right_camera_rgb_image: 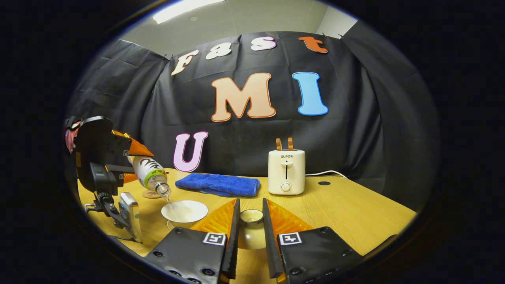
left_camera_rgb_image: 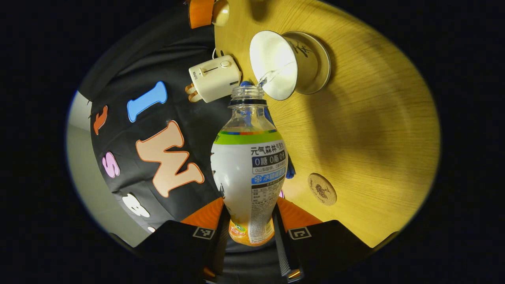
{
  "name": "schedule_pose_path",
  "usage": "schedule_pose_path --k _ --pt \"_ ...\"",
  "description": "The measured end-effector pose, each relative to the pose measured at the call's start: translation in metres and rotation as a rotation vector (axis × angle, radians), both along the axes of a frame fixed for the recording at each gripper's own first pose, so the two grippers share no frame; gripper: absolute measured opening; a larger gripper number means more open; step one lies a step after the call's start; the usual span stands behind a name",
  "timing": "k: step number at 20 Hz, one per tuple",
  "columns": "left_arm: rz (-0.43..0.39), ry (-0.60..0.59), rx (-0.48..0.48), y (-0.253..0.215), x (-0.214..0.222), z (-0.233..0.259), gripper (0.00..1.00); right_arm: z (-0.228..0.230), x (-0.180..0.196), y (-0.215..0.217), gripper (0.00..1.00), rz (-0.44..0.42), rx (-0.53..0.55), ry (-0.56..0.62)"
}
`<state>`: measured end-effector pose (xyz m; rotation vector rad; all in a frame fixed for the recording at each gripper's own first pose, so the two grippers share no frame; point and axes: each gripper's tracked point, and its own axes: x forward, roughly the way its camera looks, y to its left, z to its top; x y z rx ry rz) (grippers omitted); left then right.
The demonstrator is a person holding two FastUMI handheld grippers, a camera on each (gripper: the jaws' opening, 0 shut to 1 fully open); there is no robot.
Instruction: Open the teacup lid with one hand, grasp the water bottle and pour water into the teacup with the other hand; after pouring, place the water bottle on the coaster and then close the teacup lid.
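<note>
Clear glossy plastic on the water bottle (left_camera_rgb_image: 247,157), with a slick printed wrap round its body. The teacup (left_camera_rgb_image: 276,63) shows a smooth, shiny glazed white inside. Pale wood-grain surface (left_camera_rgb_image: 363,130), satin sheen. The round coaster (left_camera_rgb_image: 322,189) looks matt, cork-like. Over there, a fluffy blue towel (right_camera_rgb_image: 218,184) and a smooth cream plastic toaster (right_camera_rgb_image: 286,172).

White teacup (right_camera_rgb_image: 184,211); bottle (left_camera_rgb_image: 248,173) label white, green band; blue towel (right_camera_rgb_image: 217,184); cream toaster (right_camera_rgb_image: 286,172); wood-grain table (right_camera_rgb_image: 355,213).
</note>
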<state>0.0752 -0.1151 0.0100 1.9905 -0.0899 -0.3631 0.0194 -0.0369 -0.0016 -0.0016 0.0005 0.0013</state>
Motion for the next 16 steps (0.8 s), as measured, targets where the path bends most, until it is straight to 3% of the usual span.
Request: schedule_pose_path --k 7,16 --pt "0.006 -0.024 0.071 -0.004 0.001 0.008 0.52 0.0 0.0 0.0 0.34 0.001 0.0 0.0" --pt "0.009 -0.042 0.093 -0.005 0.0 0.014 0.53 0.0 0.001 0.0 0.34 0.004 0.0 0.0"
